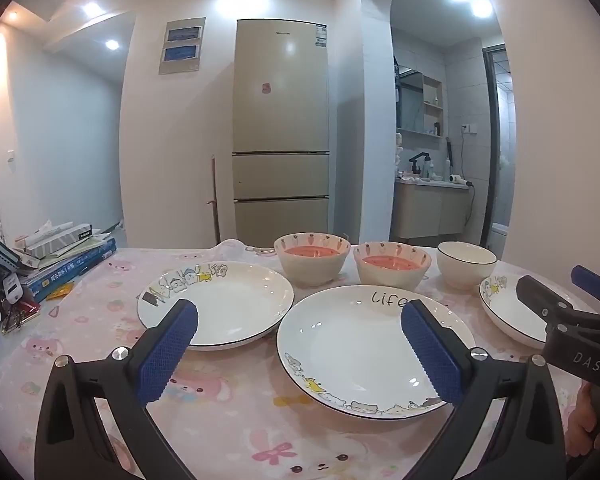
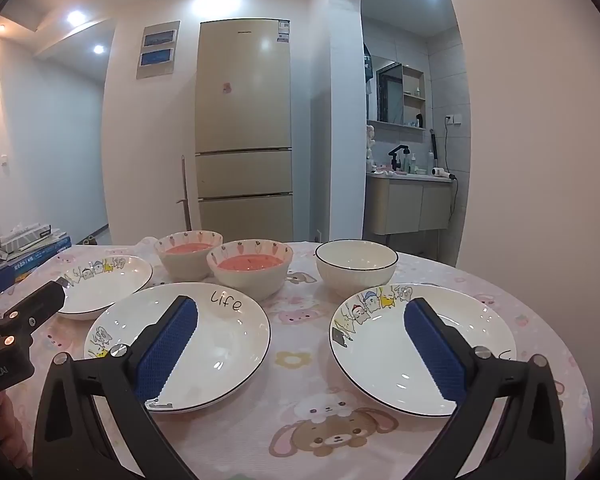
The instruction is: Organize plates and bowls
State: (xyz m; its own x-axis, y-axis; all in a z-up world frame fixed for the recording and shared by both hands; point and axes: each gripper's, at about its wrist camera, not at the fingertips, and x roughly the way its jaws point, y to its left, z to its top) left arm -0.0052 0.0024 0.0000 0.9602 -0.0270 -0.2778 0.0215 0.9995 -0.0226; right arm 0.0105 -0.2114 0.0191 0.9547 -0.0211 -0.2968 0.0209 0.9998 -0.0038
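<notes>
Three white cartoon-rimmed plates lie in a row on the pink tablecloth: a left plate (image 1: 220,308) (image 2: 104,280), a middle plate (image 1: 352,344) (image 2: 220,340) marked "life", and a right plate (image 1: 508,312) (image 2: 388,344). Behind them stand two carrot-patterned bowls (image 1: 312,260) (image 1: 392,270) with pink insides and a white dark-rimmed bowl (image 1: 466,264) (image 2: 356,268). My left gripper (image 1: 300,320) hovers open above the left and middle plates, holding nothing. Over the gap between the middle and right plates, my right gripper (image 2: 302,312) is open and empty too.
A pile of books (image 1: 68,260) with a tissue box (image 1: 56,236) and small clutter (image 1: 4,292) fills the table's left edge. A beige fridge (image 1: 280,140) stands beyond the table. The round table edge (image 2: 572,360) curves close on the right. A hand (image 1: 588,420) holds the right gripper.
</notes>
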